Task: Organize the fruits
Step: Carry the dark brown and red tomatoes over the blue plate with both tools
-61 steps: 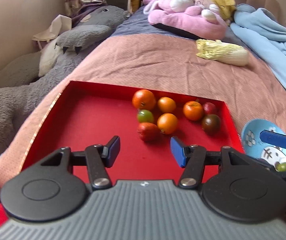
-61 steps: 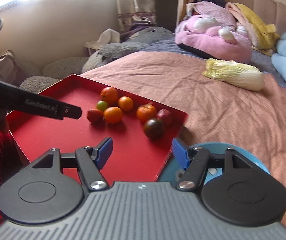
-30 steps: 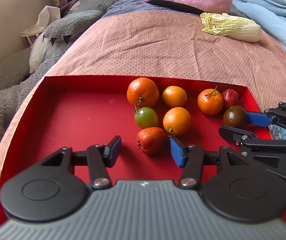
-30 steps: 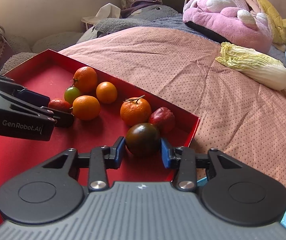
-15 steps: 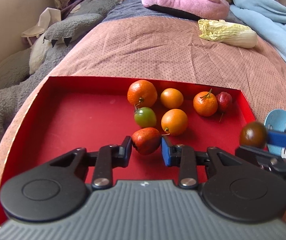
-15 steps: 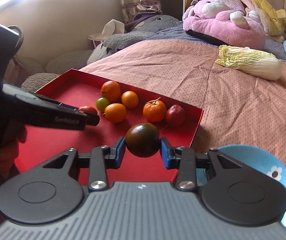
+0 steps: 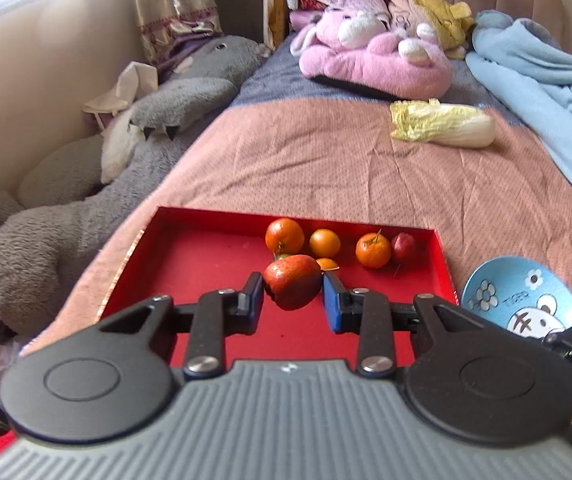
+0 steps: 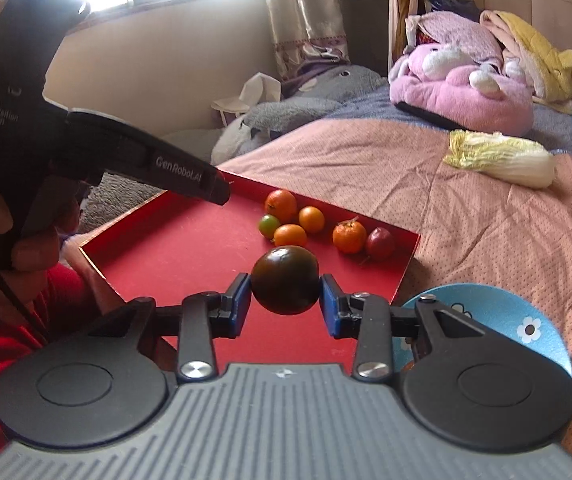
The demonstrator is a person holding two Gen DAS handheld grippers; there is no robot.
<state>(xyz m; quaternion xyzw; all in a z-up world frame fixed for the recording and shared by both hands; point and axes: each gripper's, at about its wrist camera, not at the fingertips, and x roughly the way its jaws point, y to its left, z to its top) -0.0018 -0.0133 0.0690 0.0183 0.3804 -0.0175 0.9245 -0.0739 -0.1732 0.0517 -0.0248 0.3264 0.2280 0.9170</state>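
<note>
Spread over the bed, a pink dotted bedspread (image 7: 326, 168) carried a shallow red cardboard tray (image 7: 206, 256) still holding five small fruits. The left gripper (image 7: 293, 302) was pinching a red wrinkled fruit (image 7: 292, 280) lifted clear, the right gripper (image 8: 286, 306) a dark round tomato (image 8: 285, 280), both judged bound for the blue cartoon-printed bowl (image 7: 526, 296) beside the tray.

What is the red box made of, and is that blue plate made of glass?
The red tray looks like cardboard with a matte, felt-like lining: thin straight walls, no shine. The blue plate looks like glazed ceramic or melamine, not glass: opaque, smooth, with printed flowers and a cartoon face. Which of the two, the pictures cannot settle.
</note>
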